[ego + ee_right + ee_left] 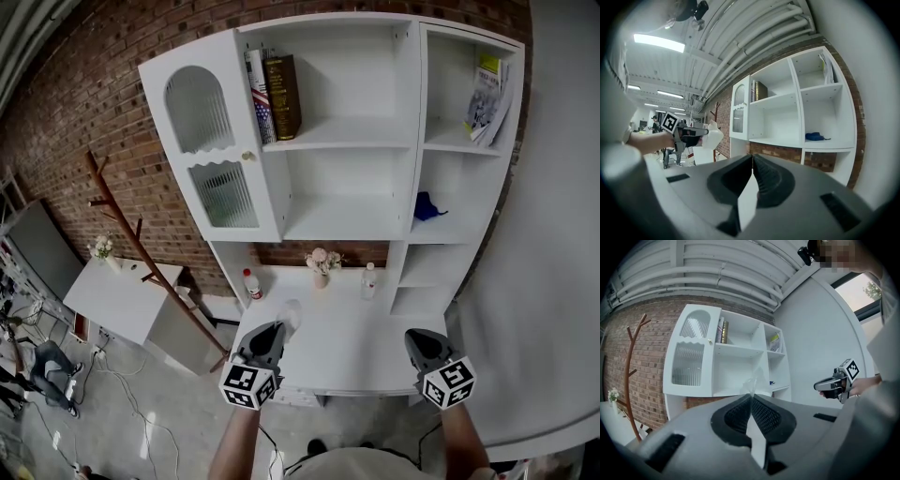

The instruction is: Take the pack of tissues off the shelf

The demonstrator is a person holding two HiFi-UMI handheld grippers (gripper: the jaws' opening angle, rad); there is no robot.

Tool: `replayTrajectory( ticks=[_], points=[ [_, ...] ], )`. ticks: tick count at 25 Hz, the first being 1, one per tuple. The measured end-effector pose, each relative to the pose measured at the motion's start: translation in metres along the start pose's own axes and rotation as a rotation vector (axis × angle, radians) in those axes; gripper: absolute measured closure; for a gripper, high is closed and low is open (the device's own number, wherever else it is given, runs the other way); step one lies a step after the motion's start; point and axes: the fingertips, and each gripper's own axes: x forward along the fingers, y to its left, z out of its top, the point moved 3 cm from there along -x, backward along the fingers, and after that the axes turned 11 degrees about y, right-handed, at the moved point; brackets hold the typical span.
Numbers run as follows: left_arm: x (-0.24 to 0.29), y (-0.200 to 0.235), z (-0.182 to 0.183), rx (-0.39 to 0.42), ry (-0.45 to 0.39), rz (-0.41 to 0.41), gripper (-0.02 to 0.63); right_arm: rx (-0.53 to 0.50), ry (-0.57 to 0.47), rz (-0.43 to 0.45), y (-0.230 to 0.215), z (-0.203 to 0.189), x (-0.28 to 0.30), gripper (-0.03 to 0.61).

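Left tongs (278,327) clenched on the pack (290,316), pinched by its thin clear edge. The right gripper view shows the white pack (714,136) jutting straight ahead of the tips, clear of the shelf (349,228). It appears to hang over the left end of the counter (361,339), near a red-capped bottle (251,284). Which way its long axis runs cannot be told from these angles. The pack looks already off the shelf, so what is left turns on the left hand alone: the load lies forward of the tongs, toward the shelf, with bare counter below and to its right. Right tongs (413,336) closed with nothing between them, held about level with the left over the counter's right end, well apart from the pack; a blue thing (427,207) lies in the shelf bay above them
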Motion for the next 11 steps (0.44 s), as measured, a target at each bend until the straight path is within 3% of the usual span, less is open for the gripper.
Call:
replayTrajectory(
  ticks=[11],
  points=[
    [0.0013, 0.0016, 0.0004, 0.0, -0.001, 0.002, 0.589, -0.012, -0.013, 0.012, 0.0004, 0.0088, 0.0033, 0.548]
  ],
)
